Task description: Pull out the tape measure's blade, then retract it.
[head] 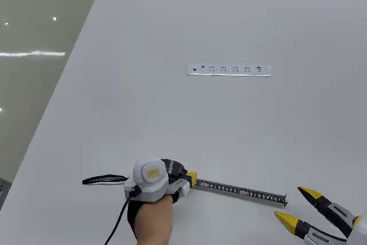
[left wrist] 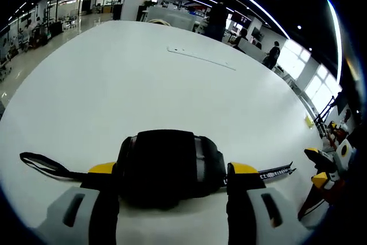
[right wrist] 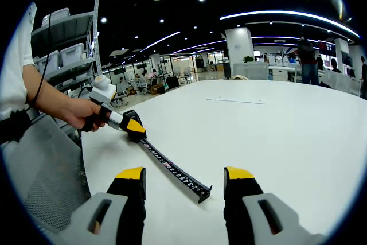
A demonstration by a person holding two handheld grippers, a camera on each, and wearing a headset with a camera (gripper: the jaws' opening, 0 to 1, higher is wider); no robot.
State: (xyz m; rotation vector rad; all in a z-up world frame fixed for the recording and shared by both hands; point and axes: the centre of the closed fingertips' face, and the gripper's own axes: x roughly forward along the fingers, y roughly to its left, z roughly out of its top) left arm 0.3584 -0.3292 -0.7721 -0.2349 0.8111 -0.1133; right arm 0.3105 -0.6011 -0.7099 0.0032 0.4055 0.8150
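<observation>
Closest in, the left gripper (left wrist: 172, 170) is closed on the black tape measure case (left wrist: 166, 147), which rests on the white table (head: 229, 124). Its blade (head: 241, 190) is laid flat toward the right gripper (right wrist: 183, 174), spread wide and empty beside the end hook (head: 284, 200). Thin, springy, slippery steel is to be expected; the hook is best pinched.

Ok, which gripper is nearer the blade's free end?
Right. The right gripper sits open just beyond the blade's free end, apart from it. The left gripper is at the other end, jaws clamped on the tape measure's case.
</observation>
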